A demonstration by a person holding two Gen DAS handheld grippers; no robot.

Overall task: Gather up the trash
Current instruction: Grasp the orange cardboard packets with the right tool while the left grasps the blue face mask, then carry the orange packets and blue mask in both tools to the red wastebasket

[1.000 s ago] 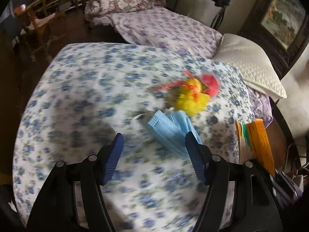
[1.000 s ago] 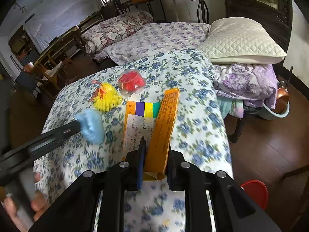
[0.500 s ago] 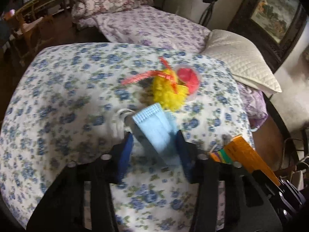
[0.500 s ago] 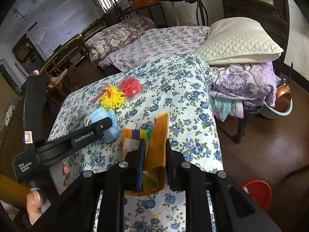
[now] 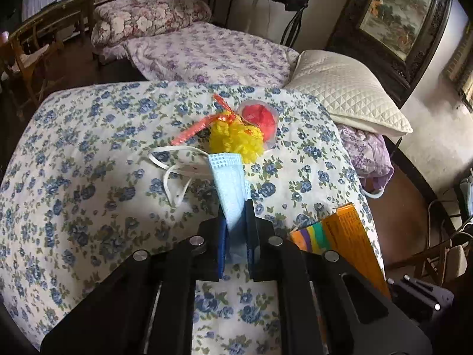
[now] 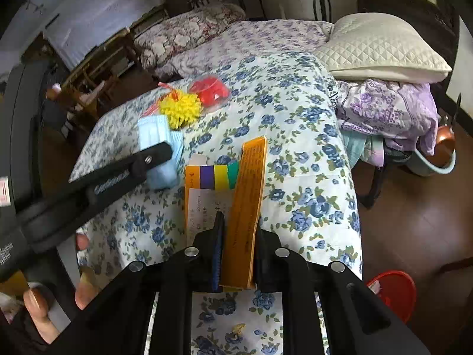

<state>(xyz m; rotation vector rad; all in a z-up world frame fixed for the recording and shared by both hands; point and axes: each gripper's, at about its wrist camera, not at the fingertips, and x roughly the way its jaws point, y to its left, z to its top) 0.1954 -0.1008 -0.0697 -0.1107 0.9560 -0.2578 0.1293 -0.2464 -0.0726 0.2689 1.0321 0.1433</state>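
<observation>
My left gripper [image 5: 235, 224] is shut on a light blue face mask [image 5: 229, 183], whose white ear loops [image 5: 174, 171] trail on the flowered bedspread [image 5: 88, 162]. Beyond it lie a yellow frilly wrapper with orange ribbon [image 5: 235, 139] and a clear cup with red inside [image 5: 260, 119]. My right gripper [image 6: 238, 233] is shut on an orange cardboard box with coloured stripes [image 6: 246, 195], held over the bed. In the right wrist view the left gripper [image 6: 153, 159] with the mask [image 6: 158, 136] is at left, and the yellow wrapper [image 6: 180, 109] and red cup [image 6: 211, 91] lie behind.
A white quilted pillow [image 6: 381, 50] and purple bedding [image 6: 390, 112] lie to the right. A red bin [image 6: 390, 291] stands on the wooden floor at lower right. A teal basin with a copper pot [image 6: 437, 153] sits by the wall. Wooden chairs [image 5: 32, 59] stand far left.
My left gripper closed on the blue mask, which now stands up between the fingers. The right gripper keeps hold of the orange box, which has shifted slightly over the bed.
</observation>
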